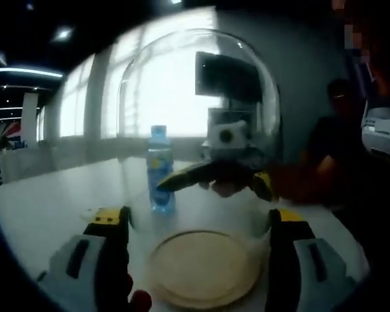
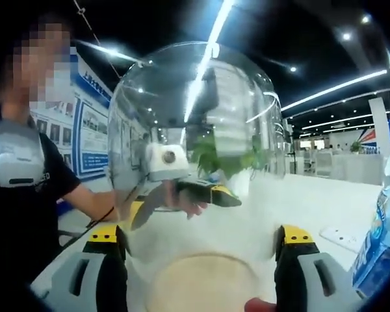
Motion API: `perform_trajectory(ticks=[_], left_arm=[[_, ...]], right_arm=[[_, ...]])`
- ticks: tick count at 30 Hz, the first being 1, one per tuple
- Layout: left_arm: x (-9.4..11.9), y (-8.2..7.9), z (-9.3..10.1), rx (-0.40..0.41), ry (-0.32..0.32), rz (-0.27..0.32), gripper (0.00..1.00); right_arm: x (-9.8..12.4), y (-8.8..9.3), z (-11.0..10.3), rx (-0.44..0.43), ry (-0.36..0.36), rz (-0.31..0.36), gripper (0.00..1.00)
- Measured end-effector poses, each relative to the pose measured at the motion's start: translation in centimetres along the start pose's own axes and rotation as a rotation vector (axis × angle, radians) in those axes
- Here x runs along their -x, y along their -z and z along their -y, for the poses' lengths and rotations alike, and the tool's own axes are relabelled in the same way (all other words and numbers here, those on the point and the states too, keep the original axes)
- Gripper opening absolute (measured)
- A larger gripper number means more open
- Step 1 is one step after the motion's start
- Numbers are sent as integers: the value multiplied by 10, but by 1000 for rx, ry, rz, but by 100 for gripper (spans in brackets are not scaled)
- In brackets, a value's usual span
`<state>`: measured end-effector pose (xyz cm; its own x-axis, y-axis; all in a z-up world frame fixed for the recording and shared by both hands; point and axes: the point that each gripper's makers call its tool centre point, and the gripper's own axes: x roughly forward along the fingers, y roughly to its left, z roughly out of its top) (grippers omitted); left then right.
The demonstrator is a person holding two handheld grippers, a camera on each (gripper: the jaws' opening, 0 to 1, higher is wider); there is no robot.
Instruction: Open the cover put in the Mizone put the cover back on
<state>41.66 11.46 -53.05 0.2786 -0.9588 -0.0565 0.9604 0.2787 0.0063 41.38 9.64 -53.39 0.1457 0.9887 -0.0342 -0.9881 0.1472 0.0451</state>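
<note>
Fingers of both grippers [image 1: 198, 224] [image 2: 200, 244] clamp one glass dome [image 1: 195, 117]; one Mizone bottle [image 1: 160, 170], one wooden base [image 1: 205, 268].

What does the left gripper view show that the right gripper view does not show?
Left gripper view: the whole Mizone bottle standing upright on the white table, seen through the glass dome cover.

Right gripper view: green leaves and wall posters; its bottle shows just partly, at the edge.

Both: the dome between each gripper's jaws, above a round wooden base.
</note>
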Motion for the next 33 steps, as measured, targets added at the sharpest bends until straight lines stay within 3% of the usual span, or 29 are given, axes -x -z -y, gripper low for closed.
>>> perform_trajectory(ticks=[5, 13, 20, 26, 33], left_arm=[[1, -2, -1, 19, 22, 40, 76], [0, -4, 1, 54, 41, 49, 76], [0, -6, 0, 74, 58, 77, 76], [1, -5, 0, 60, 50, 76, 73], [0, -6, -2, 61, 44, 60, 73]], right_arm=[[-1, -1, 0, 4, -14, 14, 90], [-2, -2, 2, 4, -48, -7, 90], [-3, -2, 2, 10, -66, 14, 90], [-3, -4, 2, 12, -71, 56, 90], [-3, -5, 2, 9, -78, 55, 90]])
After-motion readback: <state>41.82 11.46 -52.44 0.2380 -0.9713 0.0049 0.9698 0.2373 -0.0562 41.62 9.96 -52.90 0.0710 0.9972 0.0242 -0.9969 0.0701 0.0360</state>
